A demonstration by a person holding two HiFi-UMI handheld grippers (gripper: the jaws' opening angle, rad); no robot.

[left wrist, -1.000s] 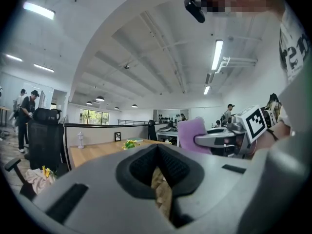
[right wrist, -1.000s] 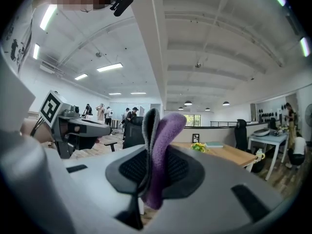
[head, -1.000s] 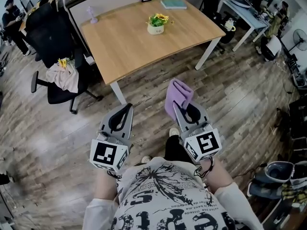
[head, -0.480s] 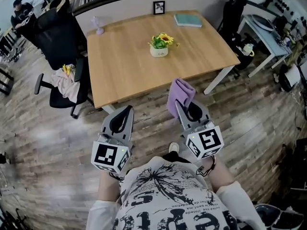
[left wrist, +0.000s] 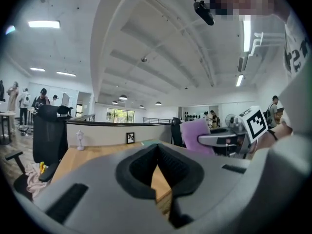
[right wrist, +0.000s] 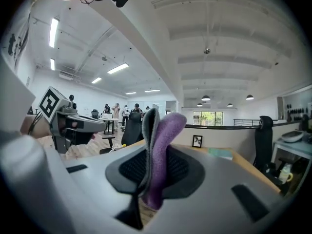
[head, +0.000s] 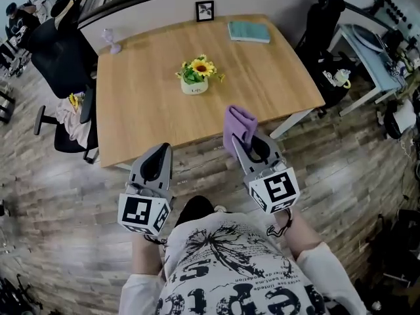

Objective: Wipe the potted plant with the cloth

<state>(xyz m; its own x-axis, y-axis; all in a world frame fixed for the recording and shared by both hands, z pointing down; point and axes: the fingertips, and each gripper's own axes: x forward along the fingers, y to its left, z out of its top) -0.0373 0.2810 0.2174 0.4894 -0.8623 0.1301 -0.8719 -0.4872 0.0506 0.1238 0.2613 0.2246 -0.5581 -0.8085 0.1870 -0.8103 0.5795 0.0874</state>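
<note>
A small potted plant with a yellow sunflower in a white pot stands near the middle of the wooden table. My right gripper is shut on a folded purple cloth, which sticks up between its jaws just over the table's near edge. My left gripper is shut and holds nothing; in the left gripper view its jaws meet in a closed seam. It hovers over the floor just short of the table's front edge. The plant lies beyond both grippers.
On the table's far side are a framed picture, a teal book and a small lamp-like ornament. A black office chair with clothes on it stands left of the table. Another desk is at the right.
The table and plant have come much closer in the head view and the plant has shifted left. Both grippers now reach the table's near edge. The cloth stays clamped in the right gripper.
</note>
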